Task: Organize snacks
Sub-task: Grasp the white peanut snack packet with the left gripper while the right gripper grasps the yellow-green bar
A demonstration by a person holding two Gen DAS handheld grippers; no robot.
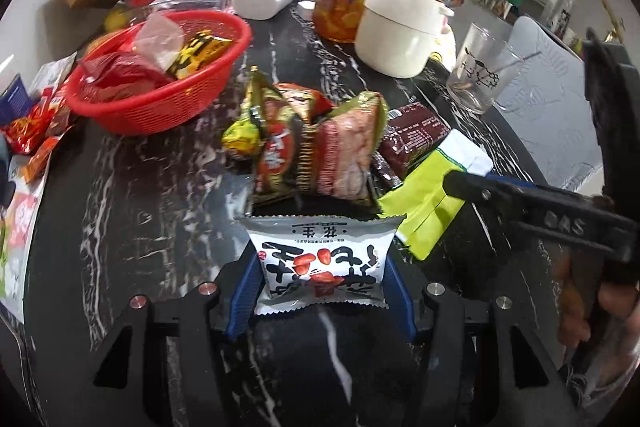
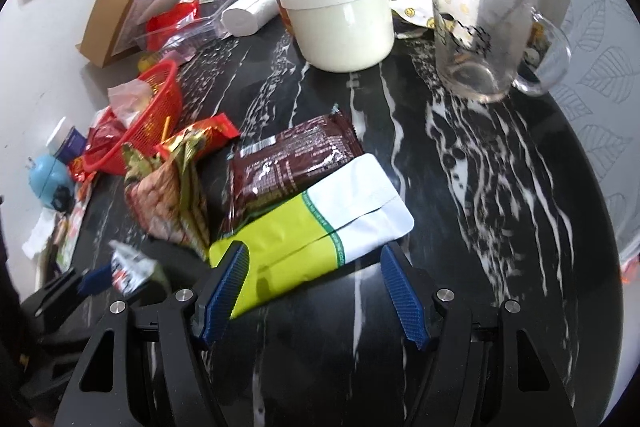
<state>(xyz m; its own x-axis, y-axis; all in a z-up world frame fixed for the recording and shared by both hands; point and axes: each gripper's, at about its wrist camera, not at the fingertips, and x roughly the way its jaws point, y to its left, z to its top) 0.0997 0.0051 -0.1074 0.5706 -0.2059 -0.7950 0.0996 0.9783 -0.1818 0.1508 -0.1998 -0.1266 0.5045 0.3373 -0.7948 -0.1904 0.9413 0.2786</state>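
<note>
Fingers (image 1: 394,291) of my left gripper (image 1: 320,291) pinch the small white peanut packet (image 1: 320,263) above the black marbled surface (image 1: 160,195), presumably bound for the red plastic basket (image 1: 160,103); my right gripper (image 2: 316,291) gapes, empty, around the yellow-green pouch (image 2: 312,227).

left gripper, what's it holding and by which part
The left gripper holds the white peanut packet, its jaws closed on the packet's two side edges, near the lower end.

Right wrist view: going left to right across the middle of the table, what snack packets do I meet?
Green-and-red packet → brown packet → yellow-green and white pouch, its near end between the open pads of the right hand-held gripper.
</note>
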